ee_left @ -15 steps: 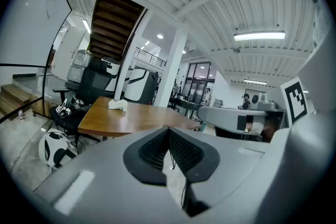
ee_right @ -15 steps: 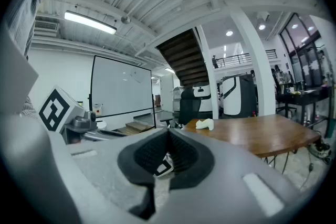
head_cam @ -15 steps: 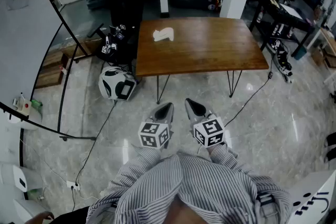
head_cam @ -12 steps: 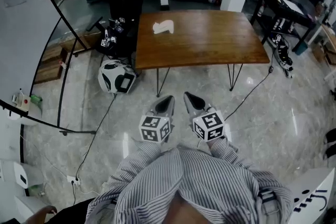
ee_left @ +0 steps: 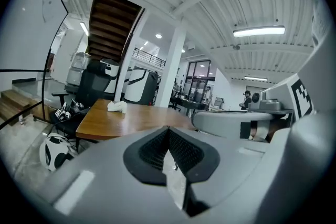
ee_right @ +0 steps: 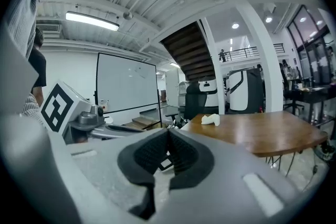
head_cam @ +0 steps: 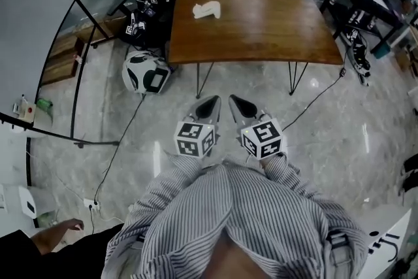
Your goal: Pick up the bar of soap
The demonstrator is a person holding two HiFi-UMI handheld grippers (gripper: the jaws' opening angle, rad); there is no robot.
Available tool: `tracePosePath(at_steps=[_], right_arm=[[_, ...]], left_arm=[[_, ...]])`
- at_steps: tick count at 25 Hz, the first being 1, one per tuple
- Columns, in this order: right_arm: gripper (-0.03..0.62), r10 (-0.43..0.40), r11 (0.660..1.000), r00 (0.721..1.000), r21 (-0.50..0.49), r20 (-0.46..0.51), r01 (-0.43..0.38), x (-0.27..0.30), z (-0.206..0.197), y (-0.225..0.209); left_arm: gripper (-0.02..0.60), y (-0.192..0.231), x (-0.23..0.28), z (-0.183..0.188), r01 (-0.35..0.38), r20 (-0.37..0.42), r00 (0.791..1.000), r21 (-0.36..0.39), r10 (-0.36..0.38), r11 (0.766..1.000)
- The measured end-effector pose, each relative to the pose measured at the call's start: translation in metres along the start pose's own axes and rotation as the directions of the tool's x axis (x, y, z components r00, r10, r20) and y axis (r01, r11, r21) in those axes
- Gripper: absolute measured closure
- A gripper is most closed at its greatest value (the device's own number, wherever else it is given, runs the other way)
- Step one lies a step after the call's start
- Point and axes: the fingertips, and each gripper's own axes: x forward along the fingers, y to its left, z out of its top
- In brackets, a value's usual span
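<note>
A white, lumpy bar of soap (head_cam: 207,9) lies on the far left part of a wooden table (head_cam: 261,29). It also shows small in the left gripper view as the soap (ee_left: 116,106) and in the right gripper view as the soap (ee_right: 211,119). Both grippers are held close to the person's chest, well short of the table. The left gripper (head_cam: 210,102) is shut with nothing in it. The right gripper (head_cam: 232,101) is shut and holds nothing too. Their tips point toward the table.
A black-and-white rounded device (head_cam: 145,74) and marker-tagged gear (head_cam: 140,19) lie on the floor left of the table. A whiteboard on a stand (head_cam: 32,42) stands at left. Cables run over the marble floor. Desks (head_cam: 372,6) stand at far right.
The view has moved closer to the table, which now sits higher in the frame. Both grippers stay shut in front of the chest. An arm has come in at the lower left.
</note>
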Motion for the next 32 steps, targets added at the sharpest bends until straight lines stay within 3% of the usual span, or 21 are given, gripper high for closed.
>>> tracePosePath(at_steps=[11,16,23,32], right_arm=[[0.592,-0.014,1.0,1.0,-0.018,0.025,0.014,0.01,-0.004,-0.049],[0.592,0.002,1.0,1.0,0.01,0.002,-0.002,0.031,-0.012,-0.07],[0.592,-0.001,1.0,1.0,0.0,-0.026,0.001,0.129,-0.008,-0.128],[0.592,-0.033,0.999,0.999,0.034,-0.014,0.034,0.29,0.057,-0.21]], left_arm=[[0.578,0.006,0.043,-0.004,-0.025,0.023,0.999,-0.042,0.026,0.999],[0.578,0.016,0.068,-0.015,-0.026,-0.013,1.0,-0.06,0.025,0.998],[0.578,0.093,0.145,0.021,0.017,0.036,0.999,-0.029,-0.016,0.999],[0.578,0.209,0.271,0.109,0.168,0.016,0.986,-0.016,-0.168,0.986]])
